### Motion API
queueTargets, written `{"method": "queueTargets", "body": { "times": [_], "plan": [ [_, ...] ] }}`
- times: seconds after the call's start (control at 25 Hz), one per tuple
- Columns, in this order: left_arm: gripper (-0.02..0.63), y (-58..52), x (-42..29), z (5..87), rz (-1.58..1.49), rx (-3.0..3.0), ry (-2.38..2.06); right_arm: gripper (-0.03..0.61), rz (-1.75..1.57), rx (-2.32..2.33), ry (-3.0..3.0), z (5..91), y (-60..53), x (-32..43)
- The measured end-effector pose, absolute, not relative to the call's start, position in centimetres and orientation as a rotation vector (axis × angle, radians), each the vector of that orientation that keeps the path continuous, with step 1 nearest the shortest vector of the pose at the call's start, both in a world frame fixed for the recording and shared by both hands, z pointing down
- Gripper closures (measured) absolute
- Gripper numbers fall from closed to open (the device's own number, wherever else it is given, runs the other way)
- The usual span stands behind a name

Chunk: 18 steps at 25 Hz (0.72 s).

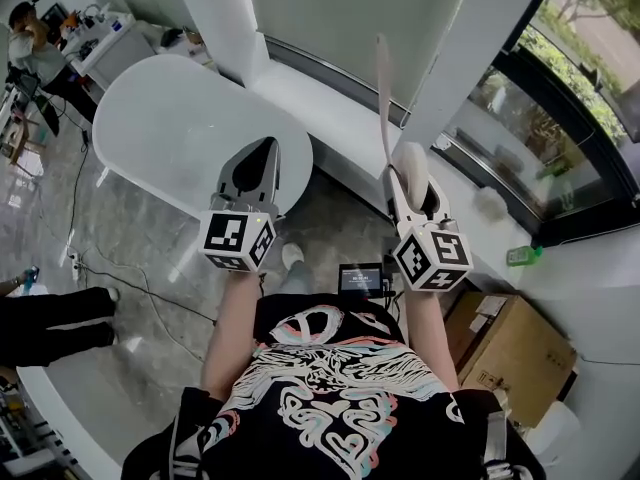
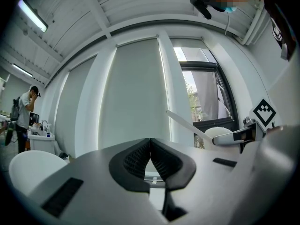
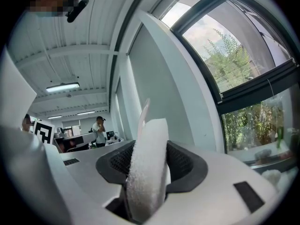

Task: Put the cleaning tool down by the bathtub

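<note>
A white oval bathtub [image 1: 190, 133] stands on the grey floor at the upper left of the head view. My right gripper [image 1: 418, 190] is shut on the cleaning tool [image 1: 408, 168], a white sponge pad with a long pale handle [image 1: 383, 73] that sticks up. In the right gripper view the fuzzy white pad [image 3: 147, 165] fills the gap between the black jaws. My left gripper [image 1: 255, 163] is held up beside the tub's near end, jaws pressed together on nothing [image 2: 150, 161]. The tool [image 2: 220, 134] also shows at the right of the left gripper view.
A white window ledge [image 1: 330, 103] runs behind the tub along dark window frames. A cardboard box [image 1: 510, 353] sits at the lower right, with a green bottle [image 1: 522, 256] on the ledge above it. Cables [image 1: 120, 273] trail on the floor. A person [image 1: 30, 48] stands at the far upper left.
</note>
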<state>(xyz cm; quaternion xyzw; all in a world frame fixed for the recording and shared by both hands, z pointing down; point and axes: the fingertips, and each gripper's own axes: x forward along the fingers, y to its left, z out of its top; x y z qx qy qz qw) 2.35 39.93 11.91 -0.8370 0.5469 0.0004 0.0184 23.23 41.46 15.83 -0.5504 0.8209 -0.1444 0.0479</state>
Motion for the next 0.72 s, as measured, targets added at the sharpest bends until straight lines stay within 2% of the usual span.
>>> {"method": "queueTargets", "body": {
  "times": [0.72],
  "plan": [
    [0.597,30.5,0.5,14.0,-0.028,-2.650,1.687,0.367,-0.482,-1.701,2.527,17.5,32.9,20.5]
  ]
}}
